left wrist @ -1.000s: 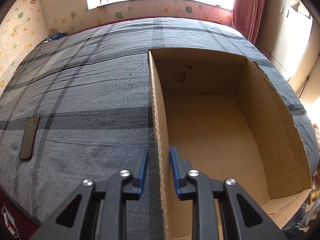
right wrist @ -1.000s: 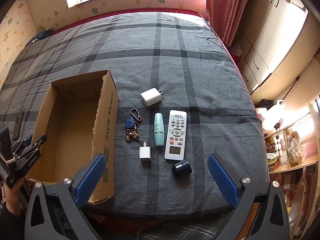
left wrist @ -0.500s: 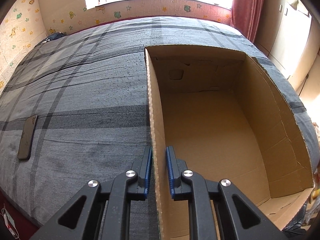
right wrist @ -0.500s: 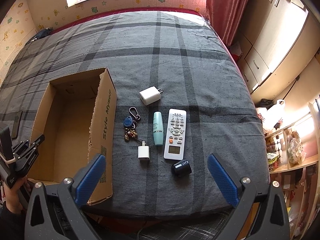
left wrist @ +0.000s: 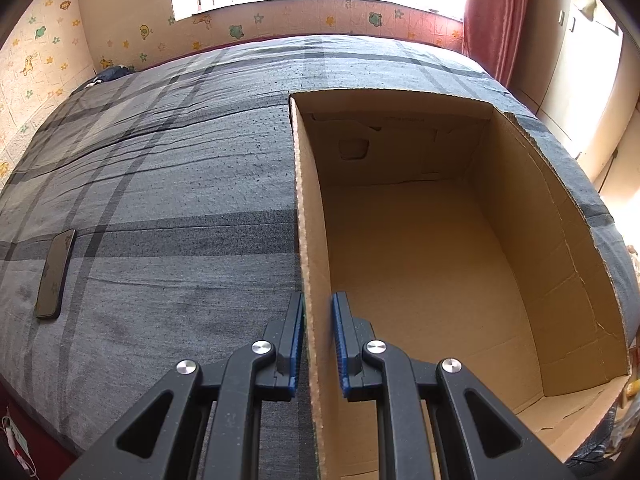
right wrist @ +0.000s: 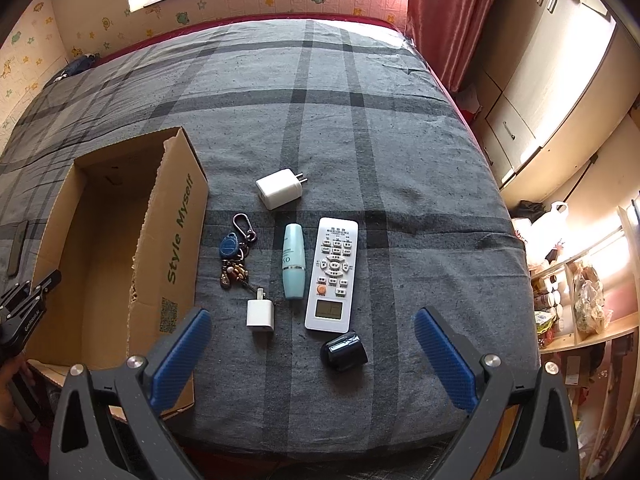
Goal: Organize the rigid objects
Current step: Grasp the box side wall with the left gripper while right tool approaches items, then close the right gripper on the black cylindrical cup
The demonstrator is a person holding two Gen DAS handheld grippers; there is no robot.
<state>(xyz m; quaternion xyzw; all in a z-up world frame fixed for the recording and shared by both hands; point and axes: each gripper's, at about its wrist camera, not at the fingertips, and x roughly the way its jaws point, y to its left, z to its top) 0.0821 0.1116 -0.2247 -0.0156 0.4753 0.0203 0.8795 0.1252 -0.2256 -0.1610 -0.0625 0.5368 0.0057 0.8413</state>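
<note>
Left tongs (left wrist: pixel 318 344): clenched on the left wall of the cardboard box (left wrist: pixel 310 240); one pad is set outside, one inside; a second earlier the pads stood slightly wider about that wall.
Right tongs (right wrist: pixel 312 354): released, spread wide above the near edge of the bed (right wrist: pixel 400 140); the items are seen larger than a second ago.
Box: found empty, resting on the bed, left of the items.
Items: large white charger (right wrist: pixel 280 189), keyring (right wrist: pixel 235 250), teal bottle (right wrist: pixel 293 262), remote control (right wrist: pixel 332 274), small white charger (right wrist: pixel 261 314) and black cap (right wrist: pixel 344 351) are laid beside the box, unmoved.
Phone (left wrist: pixel 55 274): lying left of the box.
</note>
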